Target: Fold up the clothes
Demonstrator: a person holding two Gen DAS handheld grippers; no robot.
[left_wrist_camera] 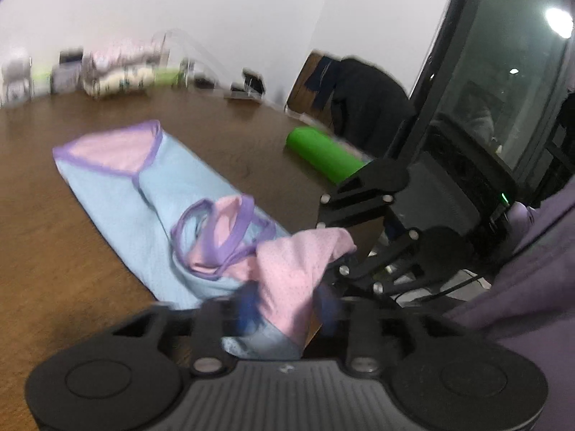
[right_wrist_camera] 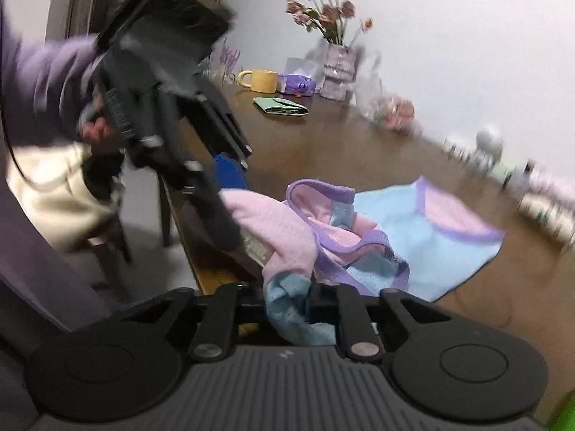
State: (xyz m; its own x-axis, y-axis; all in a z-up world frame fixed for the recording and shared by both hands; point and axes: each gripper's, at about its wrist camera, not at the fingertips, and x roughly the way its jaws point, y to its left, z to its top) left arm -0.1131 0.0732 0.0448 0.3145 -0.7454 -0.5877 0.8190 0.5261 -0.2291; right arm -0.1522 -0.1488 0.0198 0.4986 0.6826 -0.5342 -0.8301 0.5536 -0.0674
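**Both tongs pinching garment at desk edge**

My left tongs (left_wrist_camera: 284, 309) pinch the pink-and-blue mesh garment with purple trim (left_wrist_camera: 151, 194); right tongs (right_wrist_camera: 287, 301) clamp its blue hem. It lies on the brown wooden desk (left_wrist_camera: 43, 251). Left view alone shows a green roll (left_wrist_camera: 323, 154); right view alone a yellow mug (right_wrist_camera: 262, 79).

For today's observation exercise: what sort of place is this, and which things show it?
Probably a home dining or living room: a wooden table with a vase of flowers, a yellow mug, and a garment.

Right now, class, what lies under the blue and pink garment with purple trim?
The brown wooden table lies under the garment. Anything beneath its bunched folds is covered.
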